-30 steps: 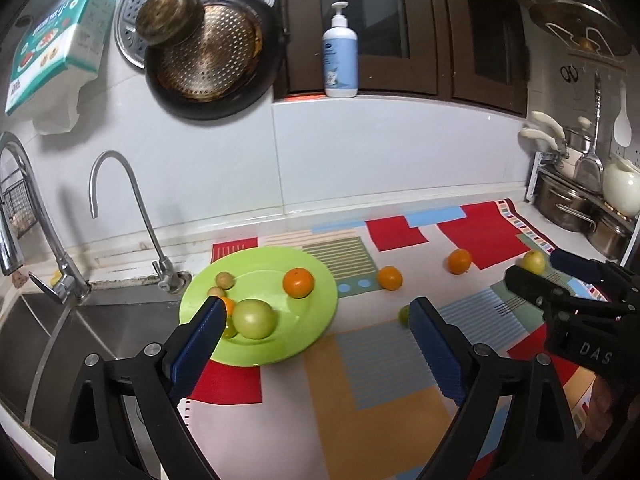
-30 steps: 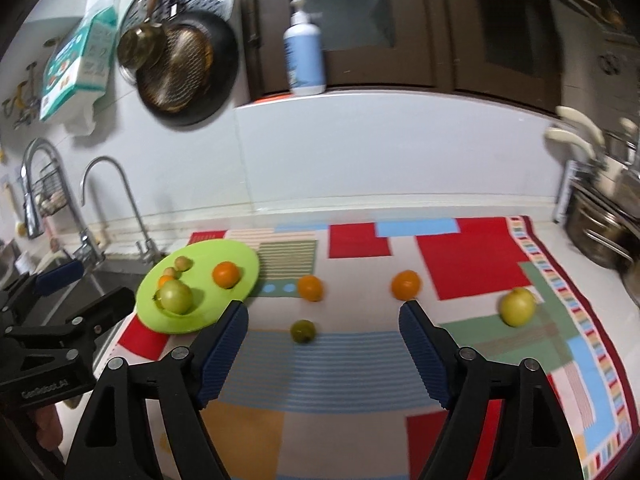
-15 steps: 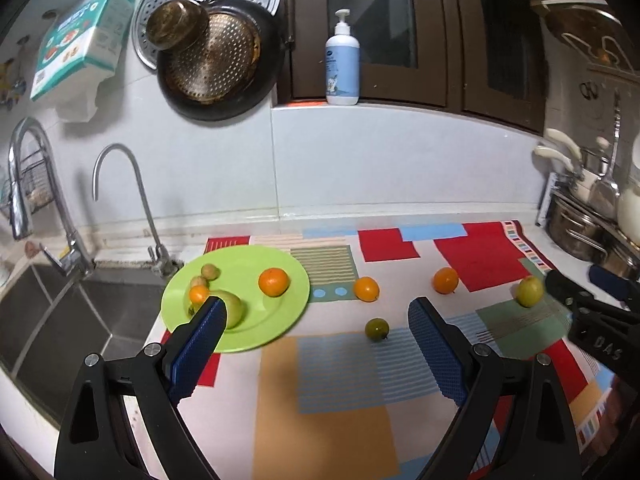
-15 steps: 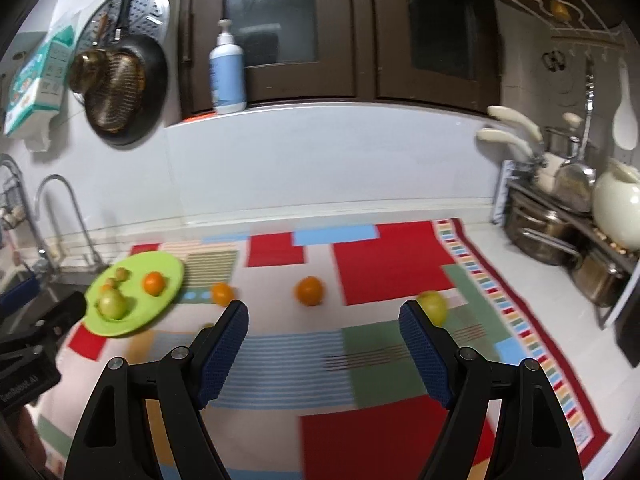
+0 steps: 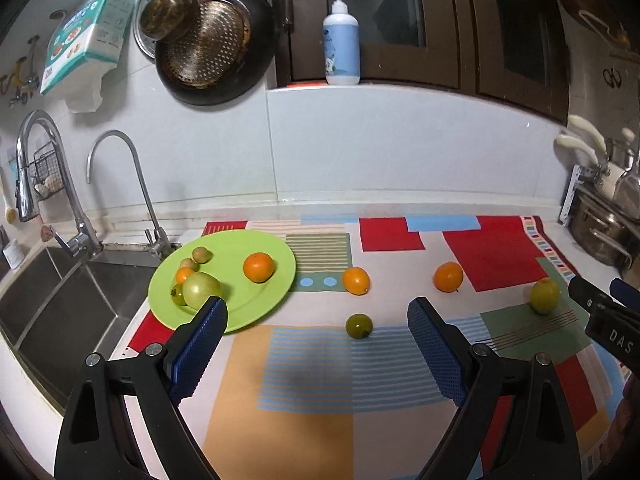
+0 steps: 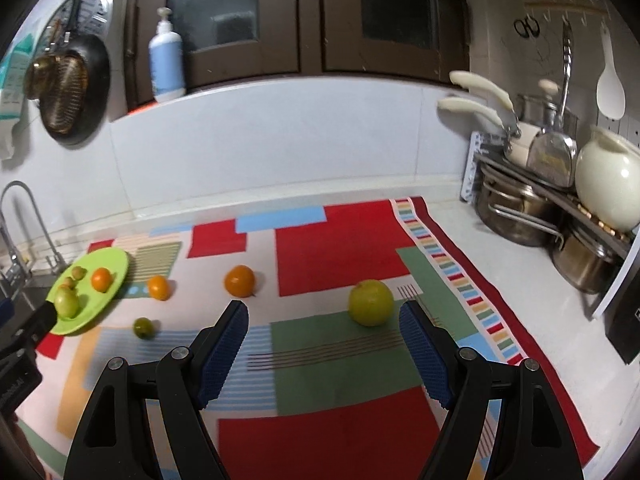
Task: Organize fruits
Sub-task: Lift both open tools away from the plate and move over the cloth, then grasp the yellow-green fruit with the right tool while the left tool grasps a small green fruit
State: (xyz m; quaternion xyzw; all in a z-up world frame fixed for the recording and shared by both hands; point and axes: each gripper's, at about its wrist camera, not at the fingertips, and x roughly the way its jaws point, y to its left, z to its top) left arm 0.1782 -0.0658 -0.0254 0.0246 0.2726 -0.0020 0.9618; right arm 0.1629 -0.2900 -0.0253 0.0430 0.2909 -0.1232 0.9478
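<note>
A green plate point(image 5: 260, 304) at the mat's left holds an orange point(image 5: 259, 267), a pale green apple point(image 5: 201, 289) and several small fruits. Loose on the patchwork mat lie an orange fruit point(image 5: 356, 280), a second orange point(image 5: 448, 276), a small dark green fruit point(image 5: 359, 325) and a yellow-green apple point(image 5: 544, 295). My left gripper point(image 5: 318, 354) is open and empty, above the mat in front of the small green fruit. My right gripper point(image 6: 324, 346) is open and empty, just short of the yellow-green apple point(image 6: 371, 297). The plate point(image 6: 116, 264) shows at the right wrist view's left.
A steel sink point(image 5: 60, 300) with two taps lies left of the plate. Pots and a white jug point(image 6: 608, 184) stand on a rack at the right. A soap bottle point(image 5: 341, 40) stands on the ledge; pans hang on the wall.
Both grippers pulled back and up from the counter. The right gripper swung right, from facing the small green fruit to facing the yellow-green apple. Both stayed open.
</note>
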